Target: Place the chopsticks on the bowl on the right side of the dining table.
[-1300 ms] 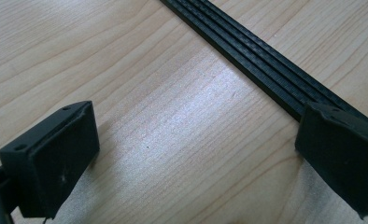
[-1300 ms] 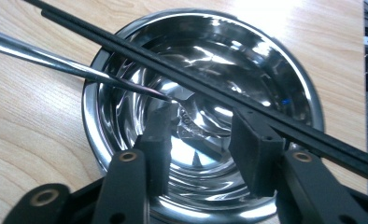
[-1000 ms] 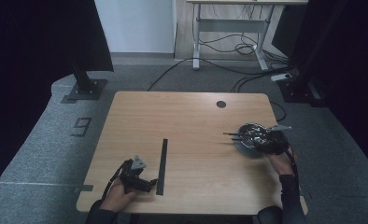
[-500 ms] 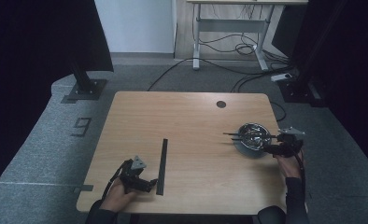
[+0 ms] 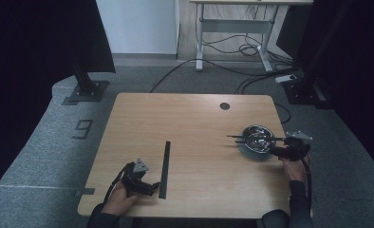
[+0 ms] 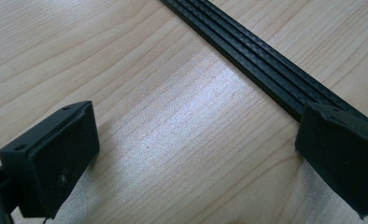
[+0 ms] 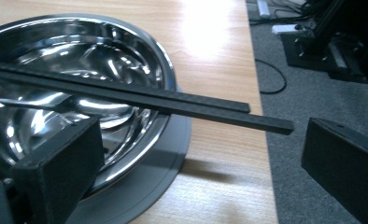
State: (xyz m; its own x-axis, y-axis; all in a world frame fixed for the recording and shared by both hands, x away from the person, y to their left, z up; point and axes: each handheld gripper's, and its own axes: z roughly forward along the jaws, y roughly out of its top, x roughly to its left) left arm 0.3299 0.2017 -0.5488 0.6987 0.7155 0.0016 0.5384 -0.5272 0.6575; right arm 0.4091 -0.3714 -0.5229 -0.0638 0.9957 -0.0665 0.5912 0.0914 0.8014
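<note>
A shiny steel bowl (image 5: 257, 138) (image 7: 79, 60) sits on a grey round mat (image 7: 173, 140) near the table's right edge. Two black chopsticks (image 5: 244, 138) (image 7: 173, 103) lie across its rim, their ends sticking out past the bowl. My right gripper (image 5: 276, 150) (image 7: 201, 172) is open just right of the bowl, level with the chopstick ends and not touching them. A long black ridged strip (image 5: 165, 161) (image 6: 247, 56) lies flat at the front left. My left gripper (image 5: 152, 186) (image 6: 196, 158) is open beside the strip's near end, with bare wood between its jaws.
The wooden table (image 5: 194, 118) has a round cable hole (image 5: 224, 106) at the back right. The table's right edge (image 7: 261, 154) runs close beside the bowl, with grey carpet beyond it. Stands, cables and a desk frame stand behind the table.
My right gripper has drawn back to the right, from over the bowl to just off its rim. The left gripper and the strip have not moved.
</note>
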